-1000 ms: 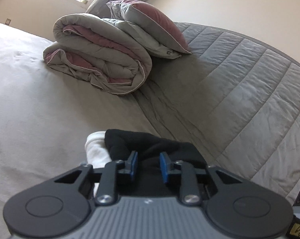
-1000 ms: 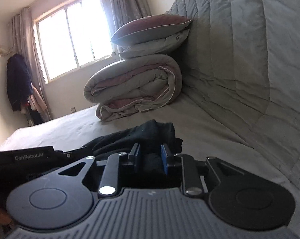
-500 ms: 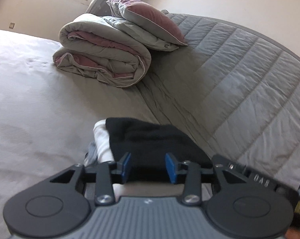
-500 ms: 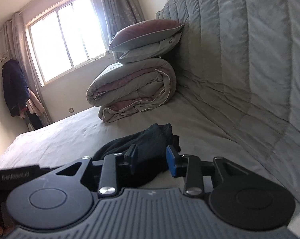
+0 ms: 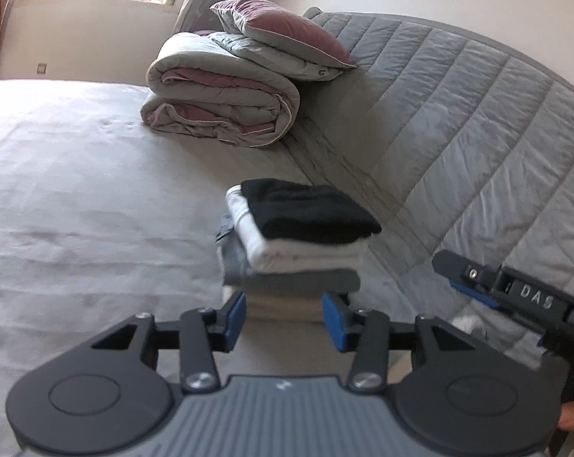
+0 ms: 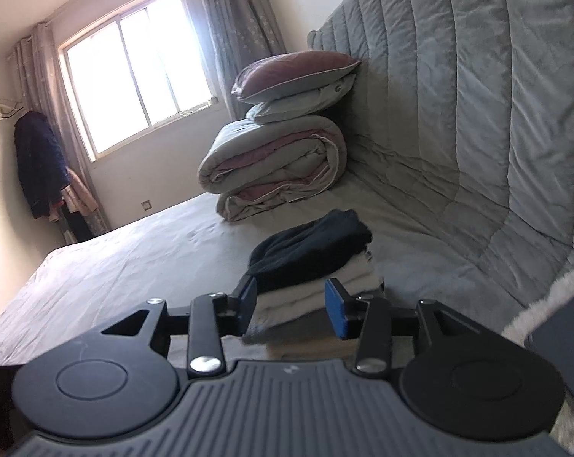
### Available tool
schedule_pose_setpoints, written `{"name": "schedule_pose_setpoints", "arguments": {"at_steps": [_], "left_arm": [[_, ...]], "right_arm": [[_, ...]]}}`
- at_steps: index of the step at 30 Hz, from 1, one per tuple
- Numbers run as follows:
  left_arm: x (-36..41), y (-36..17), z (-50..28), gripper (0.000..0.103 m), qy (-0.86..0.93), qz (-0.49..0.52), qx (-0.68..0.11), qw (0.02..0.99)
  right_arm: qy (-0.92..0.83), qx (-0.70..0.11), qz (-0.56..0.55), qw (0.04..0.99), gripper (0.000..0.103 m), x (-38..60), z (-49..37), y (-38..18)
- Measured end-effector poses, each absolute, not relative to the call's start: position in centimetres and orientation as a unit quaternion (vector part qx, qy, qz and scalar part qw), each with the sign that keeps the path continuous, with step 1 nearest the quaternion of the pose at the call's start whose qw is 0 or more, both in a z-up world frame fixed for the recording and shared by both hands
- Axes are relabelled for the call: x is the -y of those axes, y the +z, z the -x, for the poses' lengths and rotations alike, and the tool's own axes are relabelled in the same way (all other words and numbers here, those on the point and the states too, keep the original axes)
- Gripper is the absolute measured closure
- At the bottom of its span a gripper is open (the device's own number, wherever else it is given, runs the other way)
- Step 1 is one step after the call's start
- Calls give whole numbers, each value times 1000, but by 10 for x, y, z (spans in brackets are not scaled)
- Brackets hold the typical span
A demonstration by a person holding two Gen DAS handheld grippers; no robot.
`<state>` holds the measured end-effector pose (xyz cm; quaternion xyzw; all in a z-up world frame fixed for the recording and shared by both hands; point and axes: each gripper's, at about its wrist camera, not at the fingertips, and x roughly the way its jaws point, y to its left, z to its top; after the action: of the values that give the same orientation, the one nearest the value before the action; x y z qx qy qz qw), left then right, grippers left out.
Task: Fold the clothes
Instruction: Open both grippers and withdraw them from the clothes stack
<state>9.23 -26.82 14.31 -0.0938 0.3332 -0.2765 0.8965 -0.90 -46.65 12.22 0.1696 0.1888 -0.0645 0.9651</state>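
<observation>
A stack of folded clothes stands on the bed near the quilted headboard. A black garment [image 5: 310,209] lies on top, over a white one [image 5: 287,251], a grey one [image 5: 287,280] and a cream one at the bottom. My left gripper [image 5: 285,320] is open and empty, just short of the stack's base. My right gripper [image 6: 291,306] is open and empty, close in front of the same stack; there the black garment [image 6: 310,247] tops the pale layers [image 6: 325,282]. The right gripper also shows at the right edge of the left wrist view [image 5: 473,289].
A rolled grey-and-pink duvet [image 5: 222,110] with two pillows [image 5: 287,38] on it sits at the far end of the bed [image 5: 96,190]. The quilted headboard [image 5: 458,122] runs along the right. A window [image 6: 134,76] and hanging coats [image 6: 39,163] are far left.
Both grippers opened, let go of the black garment and drew back from the stack. The black garment now lies on top of the pile.
</observation>
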Motion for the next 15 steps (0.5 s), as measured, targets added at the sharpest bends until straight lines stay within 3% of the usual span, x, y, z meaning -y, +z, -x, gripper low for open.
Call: {"name": "schedule_pose_setpoints", "arguments": {"at_steps": [3,12,15], "left_arm": [[248,150,-72,52,-267,92,-343,896],[193,171,-9,23,-216,26,-332,918],[179,174,11,17,-201,4,-333,921]], "right_arm": [[-68,-192,-162,966,55,450,25,127],[-80,-191,-180,961,45,400,64,133],[-90,-189,-177,962,32,384,78,134]]}}
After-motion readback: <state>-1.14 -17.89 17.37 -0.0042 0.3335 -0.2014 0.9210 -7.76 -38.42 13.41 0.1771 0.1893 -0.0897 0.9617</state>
